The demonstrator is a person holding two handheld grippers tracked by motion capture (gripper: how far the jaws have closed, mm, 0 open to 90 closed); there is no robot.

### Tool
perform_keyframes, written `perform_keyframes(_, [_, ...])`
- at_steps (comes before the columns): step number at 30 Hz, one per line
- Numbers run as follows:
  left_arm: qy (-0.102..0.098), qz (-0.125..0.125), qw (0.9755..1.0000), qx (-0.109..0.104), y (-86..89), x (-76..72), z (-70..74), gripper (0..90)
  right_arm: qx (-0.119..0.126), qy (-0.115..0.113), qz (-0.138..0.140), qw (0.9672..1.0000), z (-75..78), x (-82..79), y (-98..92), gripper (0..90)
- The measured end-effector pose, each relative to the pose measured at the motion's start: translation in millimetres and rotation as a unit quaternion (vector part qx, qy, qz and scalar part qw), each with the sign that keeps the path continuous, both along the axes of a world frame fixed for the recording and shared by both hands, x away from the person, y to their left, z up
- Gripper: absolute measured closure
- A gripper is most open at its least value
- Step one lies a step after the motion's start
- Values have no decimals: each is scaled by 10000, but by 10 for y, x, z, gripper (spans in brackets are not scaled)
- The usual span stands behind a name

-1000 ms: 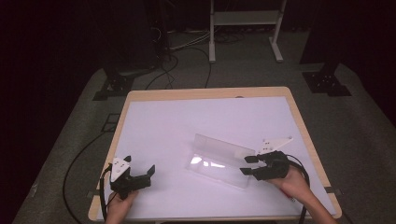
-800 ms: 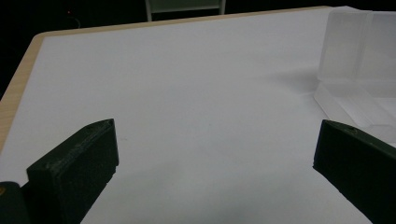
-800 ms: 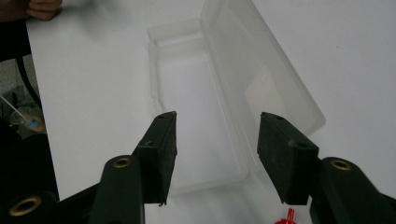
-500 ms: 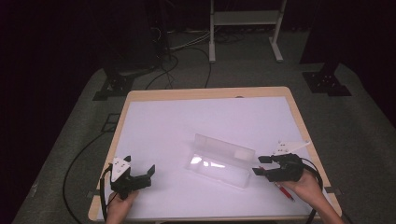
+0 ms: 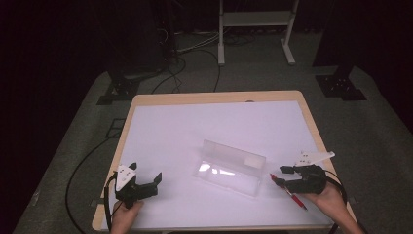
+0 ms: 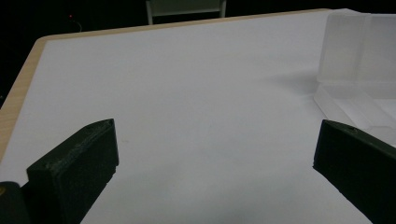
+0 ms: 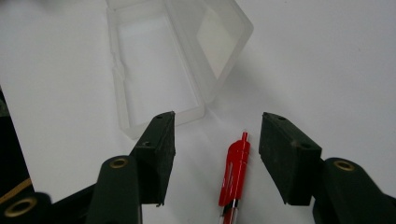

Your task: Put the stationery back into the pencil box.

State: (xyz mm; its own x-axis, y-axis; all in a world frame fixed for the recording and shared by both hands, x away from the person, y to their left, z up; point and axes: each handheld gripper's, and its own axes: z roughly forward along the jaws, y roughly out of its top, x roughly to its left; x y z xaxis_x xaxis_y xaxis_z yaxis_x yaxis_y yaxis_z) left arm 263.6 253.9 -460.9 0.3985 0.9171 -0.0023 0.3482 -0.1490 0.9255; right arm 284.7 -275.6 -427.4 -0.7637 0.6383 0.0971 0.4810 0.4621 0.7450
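Two grippers are in my hands. My right gripper [image 7: 217, 154] has just been opening its jaws, and the red pen [image 7: 234, 173] lies loose between them, just beside the clear box [image 5: 233, 168] on the white table [image 5: 195, 126]. My left gripper [image 5: 144, 183] sits wide open and holds nothing, well apart from the box.

No text, label, brand, number or sign can be read on anything here.
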Motion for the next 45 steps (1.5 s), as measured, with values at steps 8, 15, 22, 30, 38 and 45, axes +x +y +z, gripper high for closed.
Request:
perform_keyframes(8, [-20, -9, 10000, 22, -7, 1, -2, 0, 27, 48, -105, 9999, -76, -46, -78, 447])
perform_keyframes(15, [-11, 6, 10000, 9, -6, 1, -2, 0, -34, 111, -188, 9998, -166, -83, -108, 454])
perform_keyframes(22, [-6, 6, 10000, 13, -7, 1, -2, 0, -88, 153, -352, 9992, -231, -134, -149, 483])
perform_keyframes(30, [1, 11, 10000, 27, -7, 2, -1, 0, -190, 194, -423, 9987, -302, -193, -181, 512])
perform_keyframes(38, [2, 13, 10000, 29, -8, 2, -1, 0, -299, 174, -504, 9981, -341, -270, -193, 603])
perform_keyframes(45, [3, 7, 10000, 26, -7, 2, -1, 0, -388, 198, -536, 9976, -382, -275, -181, 650])
